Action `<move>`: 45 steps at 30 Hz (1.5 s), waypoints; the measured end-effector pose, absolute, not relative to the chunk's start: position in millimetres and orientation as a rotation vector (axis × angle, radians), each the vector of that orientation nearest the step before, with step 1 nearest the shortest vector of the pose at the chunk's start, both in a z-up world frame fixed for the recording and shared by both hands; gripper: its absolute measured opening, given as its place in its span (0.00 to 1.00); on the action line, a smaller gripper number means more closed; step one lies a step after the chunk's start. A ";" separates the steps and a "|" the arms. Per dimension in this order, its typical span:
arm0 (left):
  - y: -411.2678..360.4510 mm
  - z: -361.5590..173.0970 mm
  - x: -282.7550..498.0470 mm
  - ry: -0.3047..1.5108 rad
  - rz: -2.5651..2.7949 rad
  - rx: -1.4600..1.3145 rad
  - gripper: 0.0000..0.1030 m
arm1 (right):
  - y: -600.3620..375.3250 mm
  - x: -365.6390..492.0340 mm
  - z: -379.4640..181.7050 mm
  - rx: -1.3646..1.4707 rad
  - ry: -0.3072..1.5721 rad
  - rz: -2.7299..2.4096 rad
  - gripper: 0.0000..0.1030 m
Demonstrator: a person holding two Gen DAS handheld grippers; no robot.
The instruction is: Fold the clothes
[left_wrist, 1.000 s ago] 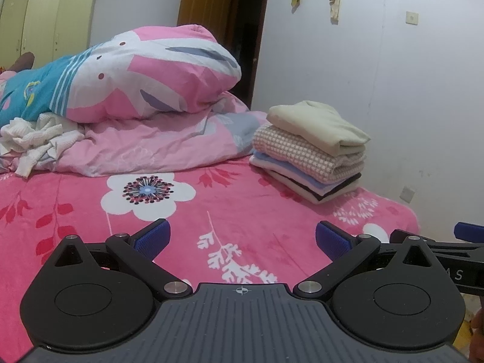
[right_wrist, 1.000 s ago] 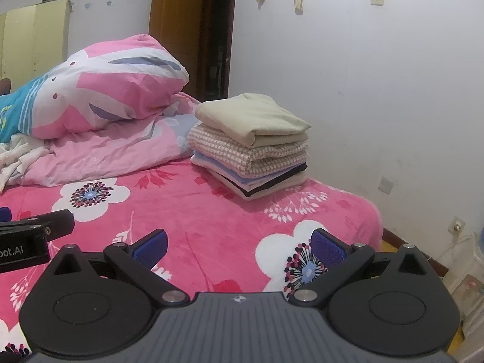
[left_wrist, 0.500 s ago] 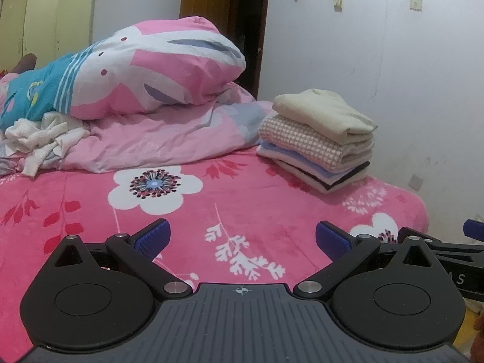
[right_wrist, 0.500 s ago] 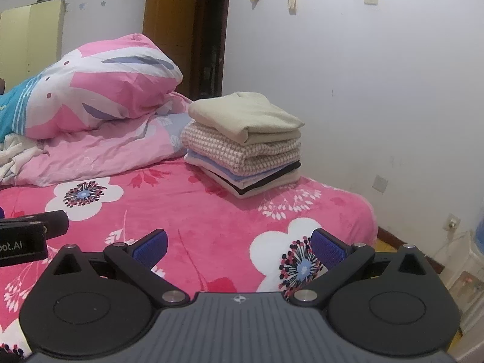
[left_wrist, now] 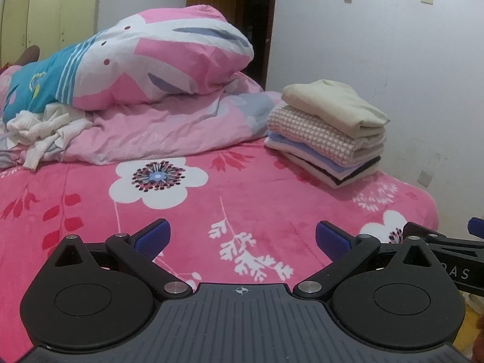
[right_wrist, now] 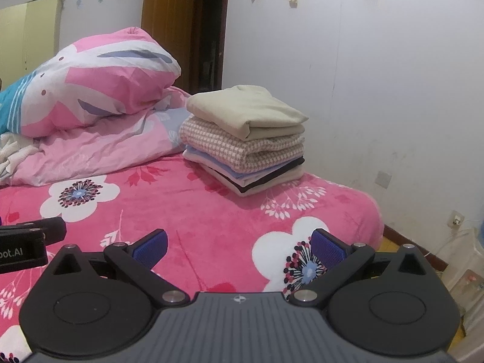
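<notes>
A stack of folded clothes, cream piece on top and pink checked one under it, rests on the far right part of the pink flowered bed. Crumpled white clothes lie at the left beside the bedding. My left gripper hovers open over the bed with nothing between its blue pads. My right gripper is open too, empty, and sits to the right of the left one; its side shows in the left wrist view.
A rolled pink duvet lies on a pink quilt across the back of the bed. A white wall runs along the right, with a brown door behind. The bed's right edge drops to a floor with a socket and cable.
Both grippers have drifted slightly, so the bed and the folded stack sit a little differently in view. Both stay open and empty.
</notes>
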State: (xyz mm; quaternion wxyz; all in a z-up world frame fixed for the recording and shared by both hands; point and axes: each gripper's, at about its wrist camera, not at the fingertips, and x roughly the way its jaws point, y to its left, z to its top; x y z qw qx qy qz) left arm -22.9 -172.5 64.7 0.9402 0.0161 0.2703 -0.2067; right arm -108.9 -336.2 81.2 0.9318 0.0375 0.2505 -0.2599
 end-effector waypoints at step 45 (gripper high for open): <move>-163.9 67.4 -25.5 0.547 -0.421 0.011 1.00 | -324.1 -110.4 85.3 0.050 0.513 -0.529 1.00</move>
